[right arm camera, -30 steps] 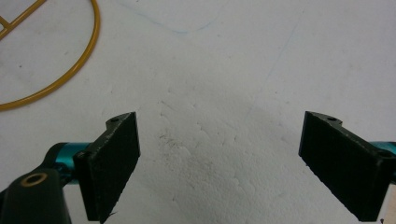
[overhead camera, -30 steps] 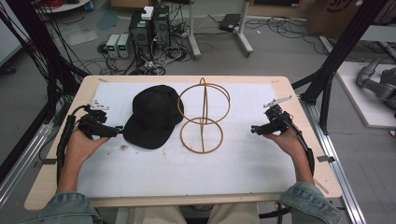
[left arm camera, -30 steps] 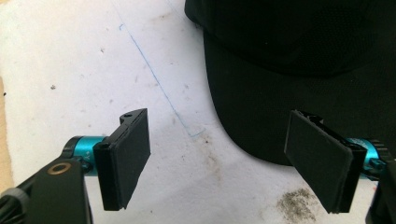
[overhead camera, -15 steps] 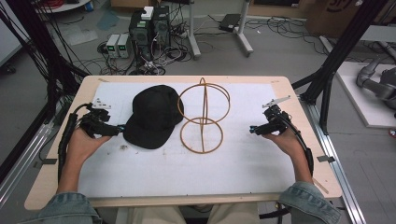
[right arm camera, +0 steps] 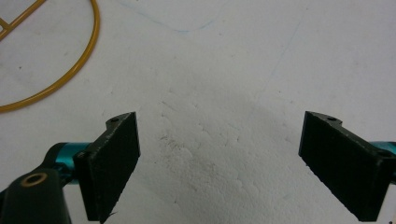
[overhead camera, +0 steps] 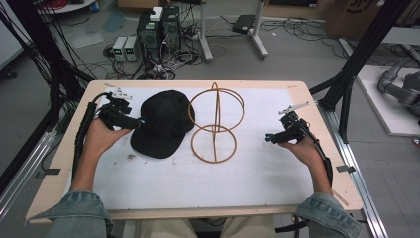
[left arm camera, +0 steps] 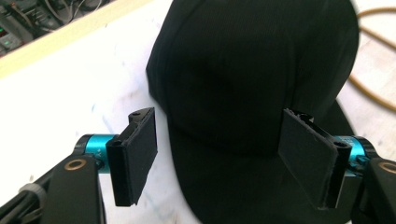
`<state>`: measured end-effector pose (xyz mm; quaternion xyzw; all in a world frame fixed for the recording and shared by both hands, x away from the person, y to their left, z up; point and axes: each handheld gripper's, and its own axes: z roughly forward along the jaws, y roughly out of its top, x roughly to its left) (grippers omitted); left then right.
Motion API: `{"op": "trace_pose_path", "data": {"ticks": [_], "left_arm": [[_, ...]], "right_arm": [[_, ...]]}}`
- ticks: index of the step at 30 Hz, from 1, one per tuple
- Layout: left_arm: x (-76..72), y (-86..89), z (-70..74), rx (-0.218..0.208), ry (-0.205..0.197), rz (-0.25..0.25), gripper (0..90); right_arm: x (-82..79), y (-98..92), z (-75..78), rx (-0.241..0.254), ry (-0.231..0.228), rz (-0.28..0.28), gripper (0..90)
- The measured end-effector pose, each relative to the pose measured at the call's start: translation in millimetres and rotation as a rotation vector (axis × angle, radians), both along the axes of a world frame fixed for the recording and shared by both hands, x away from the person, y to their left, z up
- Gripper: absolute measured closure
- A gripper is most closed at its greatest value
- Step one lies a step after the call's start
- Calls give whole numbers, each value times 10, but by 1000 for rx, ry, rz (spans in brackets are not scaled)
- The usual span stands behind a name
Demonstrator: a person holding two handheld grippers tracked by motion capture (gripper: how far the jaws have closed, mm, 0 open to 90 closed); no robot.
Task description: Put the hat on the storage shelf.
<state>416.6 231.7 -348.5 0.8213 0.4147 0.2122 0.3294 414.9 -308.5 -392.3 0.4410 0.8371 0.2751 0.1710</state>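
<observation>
A black cap [overhead camera: 164, 121] lies on the white table cover [overhead camera: 247, 168], left of centre. Beside it on its right stands a gold wire stand [overhead camera: 216, 124] with two rings joined by a post. My left gripper [overhead camera: 132, 121] is open at the cap's left edge; in the left gripper view its jaws straddle the cap [left arm camera: 252, 84] just above it, touching nothing. My right gripper [overhead camera: 271, 138] is open above bare cover at the right, well clear of the stand. A curve of the stand's ring [right arm camera: 70, 70] shows at the upper left of the right gripper view.
The wooden table edge [overhead camera: 198, 84] frames the white cover. Beyond the far edge are electronics boxes [overhead camera: 158, 25], cables and frame legs on the floor. Black frame posts [overhead camera: 356, 64] rise at both sides.
</observation>
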Motion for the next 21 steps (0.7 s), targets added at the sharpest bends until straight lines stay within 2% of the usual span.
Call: {"op": "trace_pose_path", "data": {"ticks": [4, 5, 6, 8, 21], "left_arm": [[117, -116, 104, 15, -2, -17, 310], [117, -116, 104, 15, -2, -17, 310], [180, -175, 139, 0, 0, -24, 313], [243, -238, 168, 7, 5, -28, 315], [522, -548, 254, -13, -9, -52, 325]], "right_arm": [[1, -6, -7, 3, 1, -2, 122], [0, -7, -9, 3, 3, -3, 122], [-1, -11, -11, 2, 4, -1, 122], [-3, -18, -14, 4, -1, 1, 122], [-51, -68, -36, 22, 1, -1, 122]]}}
